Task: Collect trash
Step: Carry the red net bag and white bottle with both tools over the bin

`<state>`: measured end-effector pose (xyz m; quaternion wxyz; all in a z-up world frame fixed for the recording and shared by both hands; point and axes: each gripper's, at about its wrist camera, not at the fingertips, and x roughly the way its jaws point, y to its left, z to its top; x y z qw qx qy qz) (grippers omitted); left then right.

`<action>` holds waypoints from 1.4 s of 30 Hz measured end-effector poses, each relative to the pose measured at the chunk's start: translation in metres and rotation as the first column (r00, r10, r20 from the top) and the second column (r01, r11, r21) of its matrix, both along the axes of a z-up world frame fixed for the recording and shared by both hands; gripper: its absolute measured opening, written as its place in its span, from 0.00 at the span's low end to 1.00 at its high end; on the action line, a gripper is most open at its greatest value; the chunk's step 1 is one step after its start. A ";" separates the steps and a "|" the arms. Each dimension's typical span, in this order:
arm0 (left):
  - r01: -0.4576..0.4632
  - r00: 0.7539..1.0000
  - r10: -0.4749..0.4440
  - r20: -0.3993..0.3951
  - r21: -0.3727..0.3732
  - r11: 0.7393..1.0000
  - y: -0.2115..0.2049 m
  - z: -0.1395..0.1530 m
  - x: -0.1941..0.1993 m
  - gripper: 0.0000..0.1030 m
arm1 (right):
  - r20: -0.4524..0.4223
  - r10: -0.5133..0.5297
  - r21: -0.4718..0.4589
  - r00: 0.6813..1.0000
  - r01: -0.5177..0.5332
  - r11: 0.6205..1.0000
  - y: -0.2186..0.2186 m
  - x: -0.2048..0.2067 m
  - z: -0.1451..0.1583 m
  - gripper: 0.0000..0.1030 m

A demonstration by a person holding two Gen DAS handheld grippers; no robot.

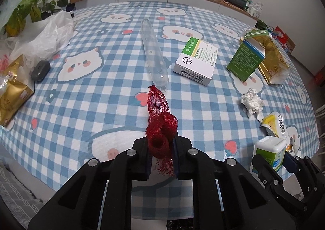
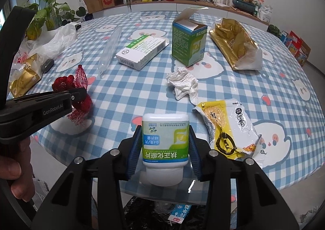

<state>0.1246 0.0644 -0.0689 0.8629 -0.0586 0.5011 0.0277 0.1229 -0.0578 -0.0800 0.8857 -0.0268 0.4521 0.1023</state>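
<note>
Checked tablecloth (image 1: 85,108), medicine boxes (image 1: 196,62), perhaps clear tube (image 1: 154,53) beyond red net (image 1: 160,128).

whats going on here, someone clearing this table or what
A person is collecting trash off a table with a blue checked cloth, a hand-held gripper in each hand. The left hand-held gripper is shut on a red plastic mesh net. The right hand-held gripper is clamped on a white plastic bottle with a green label. A crumpled white tissue, medicine boxes and wrappers lie on the cloth.
</note>
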 end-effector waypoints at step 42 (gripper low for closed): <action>-0.073 0.997 0.073 -0.032 -0.008 0.997 -0.013 -0.039 -0.228 0.15 | 0.023 -0.005 0.022 1.000 0.005 1.000 -0.028 -0.162 0.009 0.39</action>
